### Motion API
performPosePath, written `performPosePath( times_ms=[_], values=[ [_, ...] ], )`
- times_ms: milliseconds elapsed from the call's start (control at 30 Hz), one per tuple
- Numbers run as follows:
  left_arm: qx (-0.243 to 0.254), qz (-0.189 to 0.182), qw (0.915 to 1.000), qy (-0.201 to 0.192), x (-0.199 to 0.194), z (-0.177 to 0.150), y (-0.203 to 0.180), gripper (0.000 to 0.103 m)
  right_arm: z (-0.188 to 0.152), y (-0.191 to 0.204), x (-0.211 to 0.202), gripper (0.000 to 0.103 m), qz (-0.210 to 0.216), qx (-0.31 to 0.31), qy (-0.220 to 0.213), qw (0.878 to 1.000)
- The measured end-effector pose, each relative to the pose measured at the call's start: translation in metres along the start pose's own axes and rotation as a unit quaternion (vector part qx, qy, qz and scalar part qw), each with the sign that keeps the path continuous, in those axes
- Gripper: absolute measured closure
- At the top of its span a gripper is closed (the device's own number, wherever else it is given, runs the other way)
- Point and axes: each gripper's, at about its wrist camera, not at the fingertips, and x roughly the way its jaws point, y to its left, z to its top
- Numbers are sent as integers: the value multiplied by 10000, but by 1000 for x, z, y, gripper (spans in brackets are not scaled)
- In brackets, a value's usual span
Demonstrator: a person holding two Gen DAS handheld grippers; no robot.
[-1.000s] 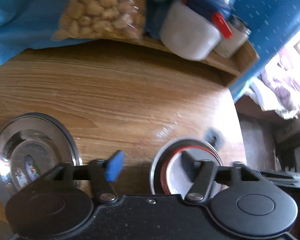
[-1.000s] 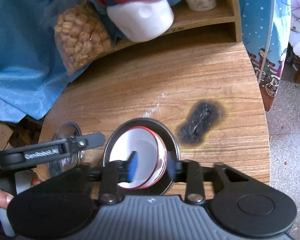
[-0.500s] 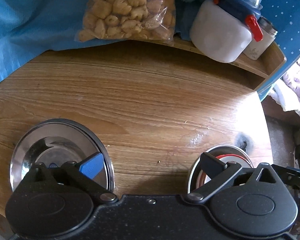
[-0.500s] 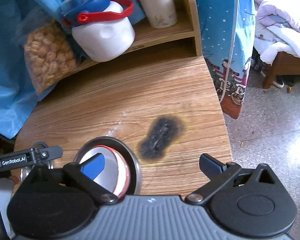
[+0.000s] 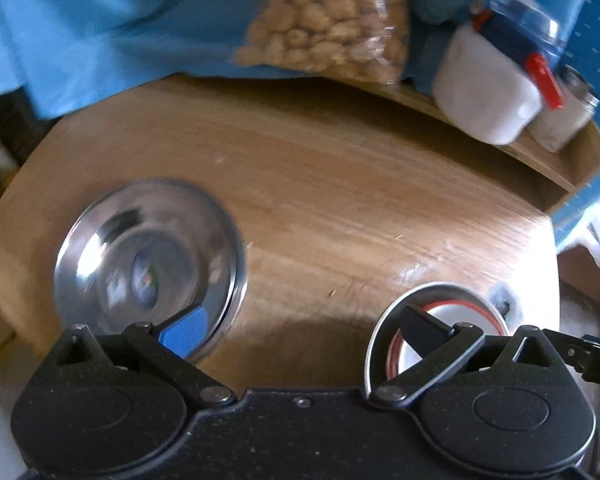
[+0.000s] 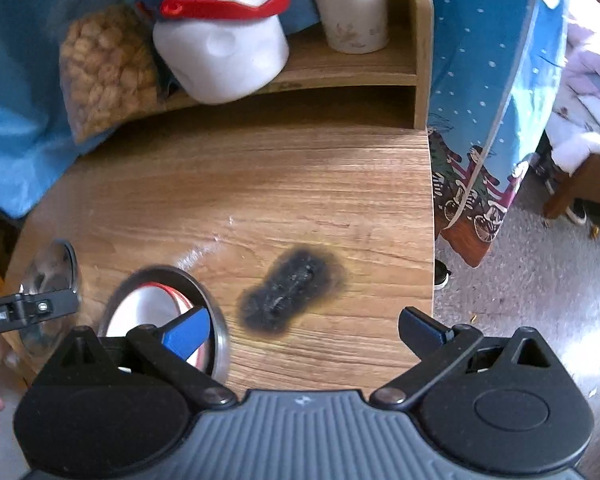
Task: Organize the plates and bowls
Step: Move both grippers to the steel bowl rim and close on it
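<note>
Left wrist view: I've got both tongs spread wide and empty, left gripper [image 5: 300,332] and right gripper [image 6: 304,328]; steel plate [image 5: 148,264] at 9 o'clock, white bowl [image 5: 440,320] nested in steel dish [image 5: 380,328] at 4, probably stacking next.

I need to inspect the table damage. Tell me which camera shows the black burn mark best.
Right wrist view: the burn mark lies whole and sharp, mid-table. The left wrist view catches only a sliver beyond the steel plate.
</note>
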Motion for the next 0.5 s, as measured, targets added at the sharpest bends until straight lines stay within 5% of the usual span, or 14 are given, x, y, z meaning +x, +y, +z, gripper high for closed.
performPosePath(
  times_ms=[233, 500],
  values=[
    [-815, 545, 9951, 98, -9, -46, 6, 1, -6, -6, 6, 0, 110, -636, 122, 9978],
    [-713, 830, 9940, 29, -16, -65, -6, 1, -8, -4, 9, 0, 405, -1106, 209, 9928]
  ],
)
